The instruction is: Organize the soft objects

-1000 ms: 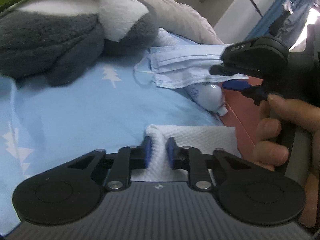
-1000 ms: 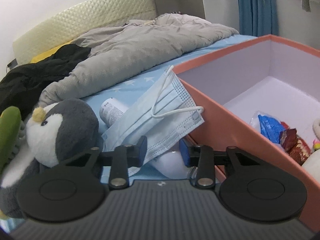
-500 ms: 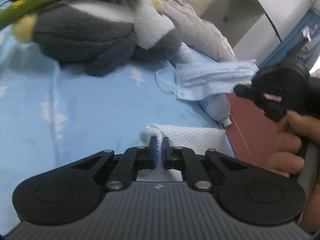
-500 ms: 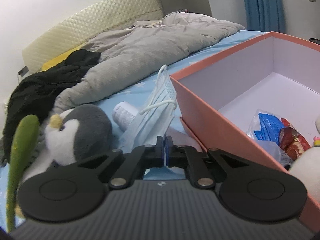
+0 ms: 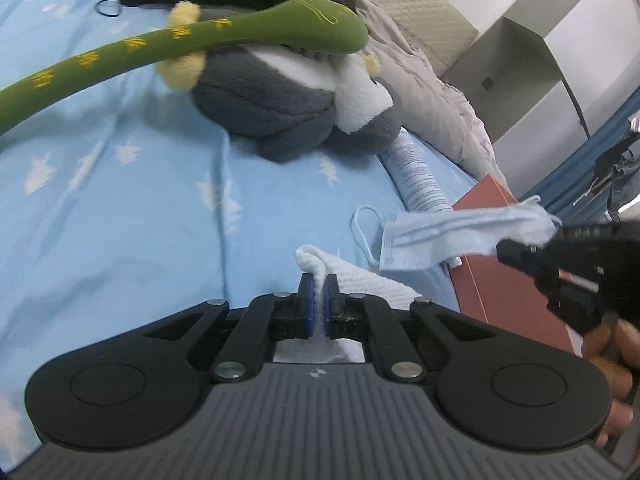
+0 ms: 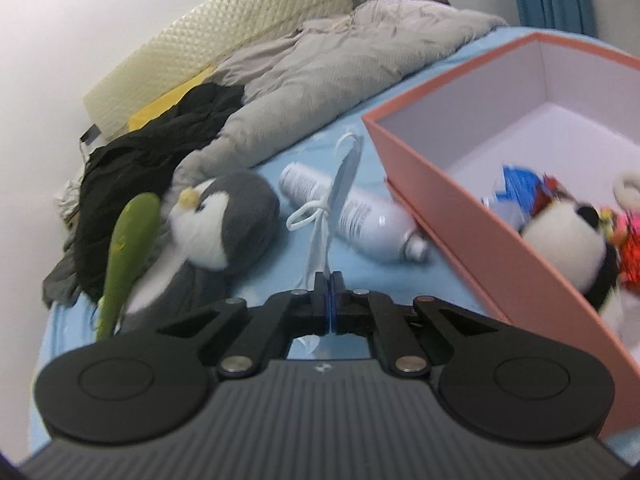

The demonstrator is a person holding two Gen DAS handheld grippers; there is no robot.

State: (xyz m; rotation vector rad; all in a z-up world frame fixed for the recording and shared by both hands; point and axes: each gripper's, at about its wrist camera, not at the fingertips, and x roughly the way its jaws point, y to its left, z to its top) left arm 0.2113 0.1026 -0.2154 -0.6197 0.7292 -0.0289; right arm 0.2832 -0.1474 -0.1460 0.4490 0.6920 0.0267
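Note:
My left gripper [image 5: 319, 286] is shut on a folded white cloth [image 5: 360, 280] and holds its edge up off the blue sheet. My right gripper [image 6: 329, 284] is shut on a light blue face mask [image 6: 340, 184], lifted edge-on above the bed; the mask also shows in the left wrist view [image 5: 448, 236], hanging beside the right gripper [image 5: 520, 256]. A grey and white penguin plush [image 6: 224, 220] lies on the bed with a green plush snake [image 6: 128, 248] across it. The pink box [image 6: 460, 208] stands to the right.
A white spray bottle [image 6: 352, 216] lies on the blue sheet [image 5: 120, 208] next to the box. The box holds a panda plush [image 6: 568, 240] and snack packets [image 6: 520, 188]. A grey duvet [image 6: 320, 76] and black clothing [image 6: 152, 140] lie towards the headboard.
Both grippers have closed, the left on the white cloth and the right on the face mask. Both have lifted, and the mask has come up off the bottle and away from the bed.

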